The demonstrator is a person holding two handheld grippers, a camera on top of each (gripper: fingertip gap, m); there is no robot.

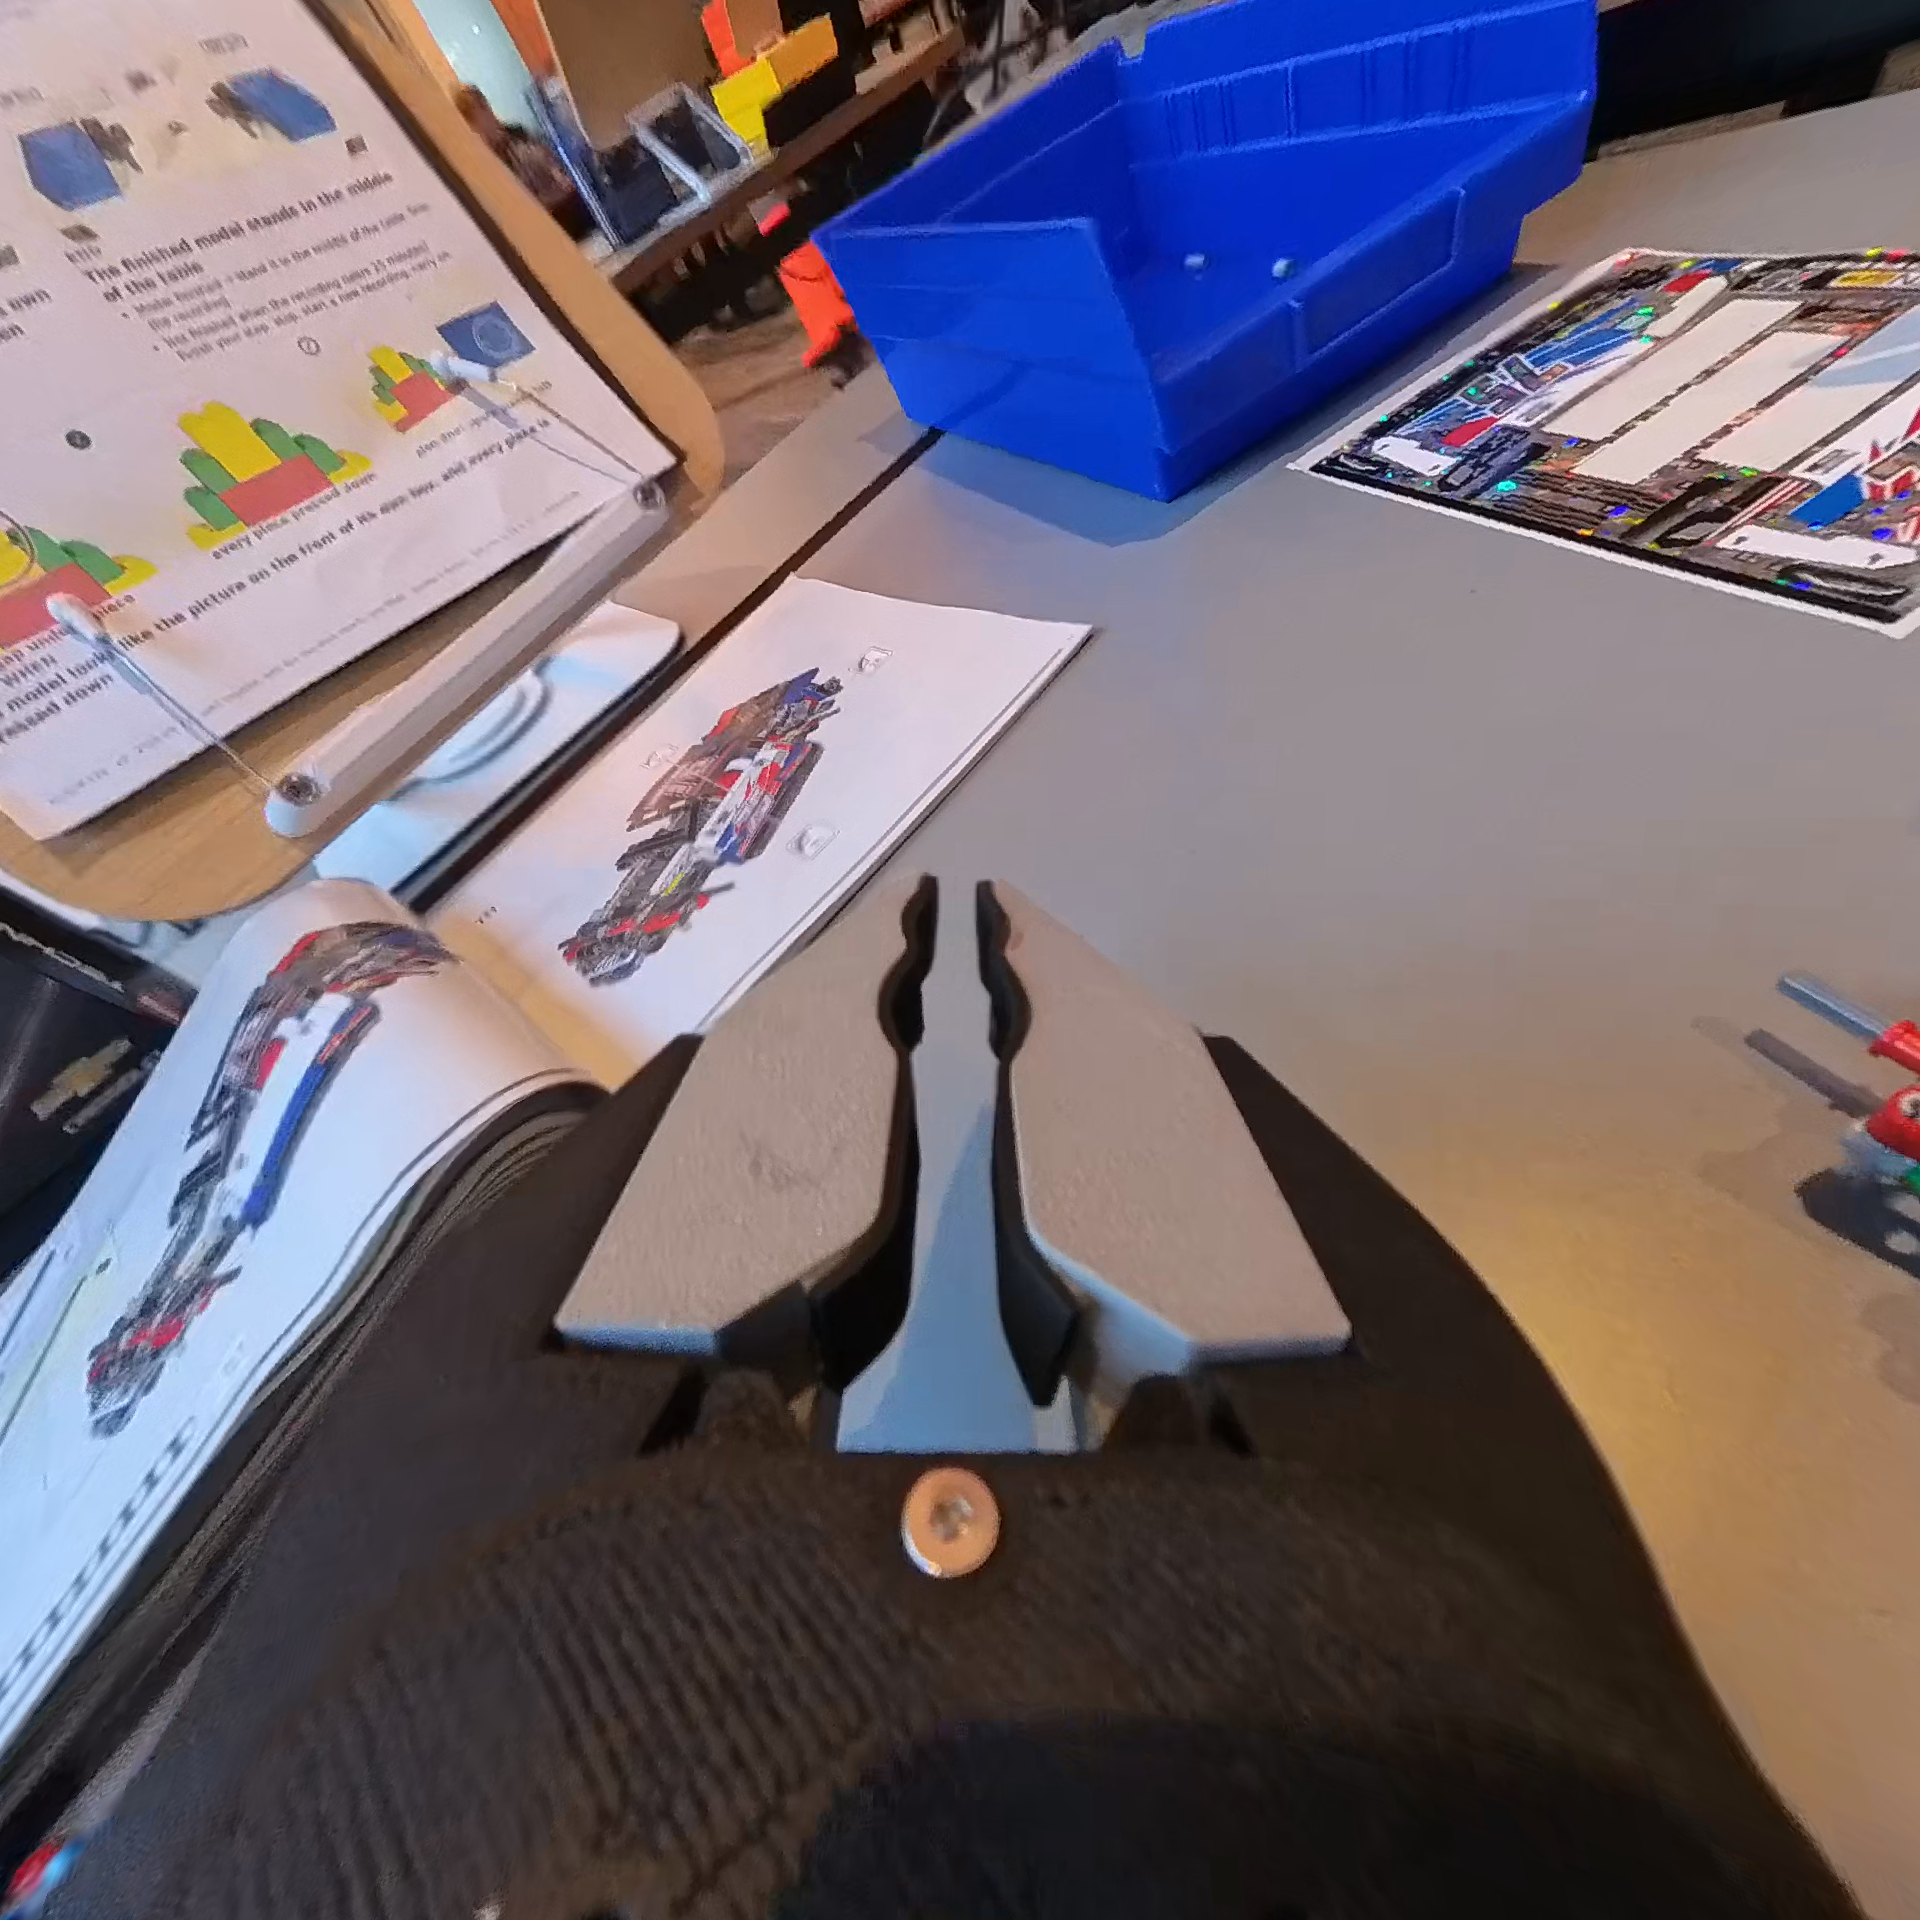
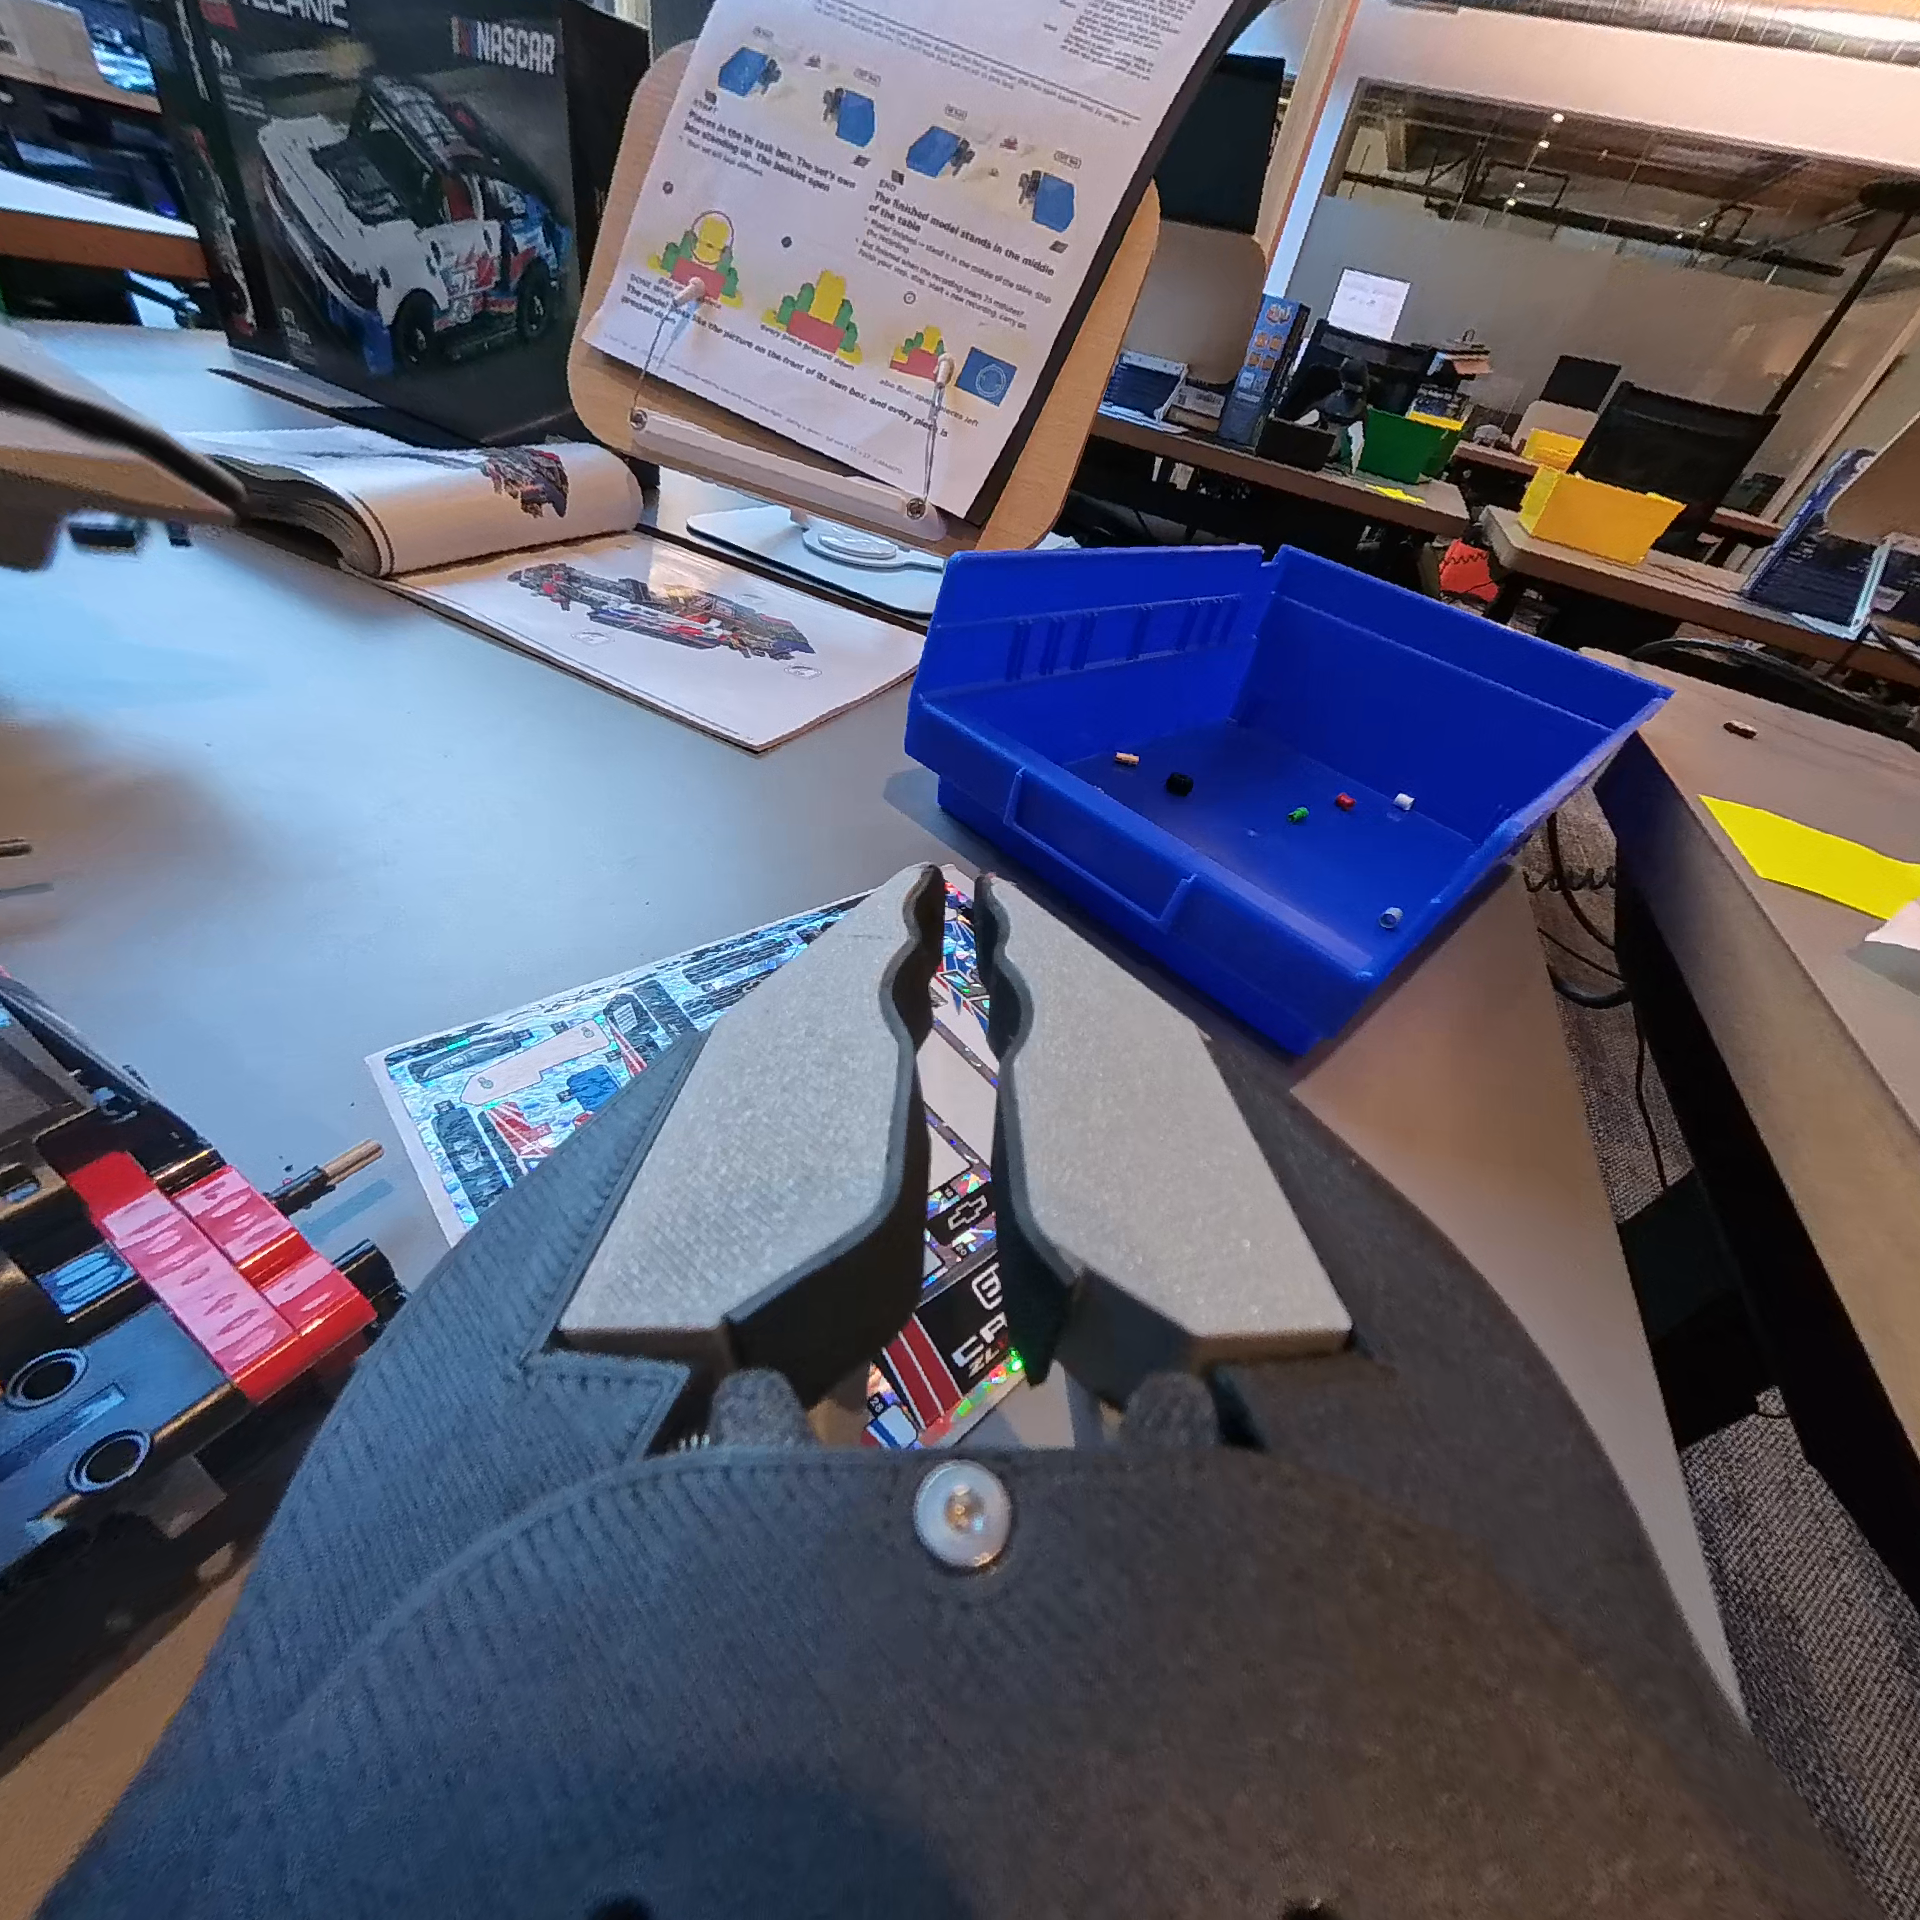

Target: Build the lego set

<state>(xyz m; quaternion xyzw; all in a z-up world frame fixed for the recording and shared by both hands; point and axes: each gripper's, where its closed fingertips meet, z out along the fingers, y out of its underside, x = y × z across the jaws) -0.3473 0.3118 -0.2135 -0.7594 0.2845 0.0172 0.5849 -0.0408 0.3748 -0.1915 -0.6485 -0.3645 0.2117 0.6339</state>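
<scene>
The left gripper (image 1: pixel 956 894) hangs over bare grey table (image 1: pixel 1351 727), its jaws drawn to a narrow slit with nothing between them. The right gripper (image 2: pixel 958 883) is likewise nearly closed and empty, above the shiny sticker sheet (image 2: pixel 540 1081). The partly built lego model (image 2: pixel 156 1299) sits at the lower left of the right wrist view. The blue bin (image 2: pixel 1247 935) stands at the table's right edge, a few small pieces (image 2: pixel 1345 801) on its floor. An open instruction booklet (image 1: pixel 790 748) lies centre left, with free table between booklet, bin and sheet.
</scene>
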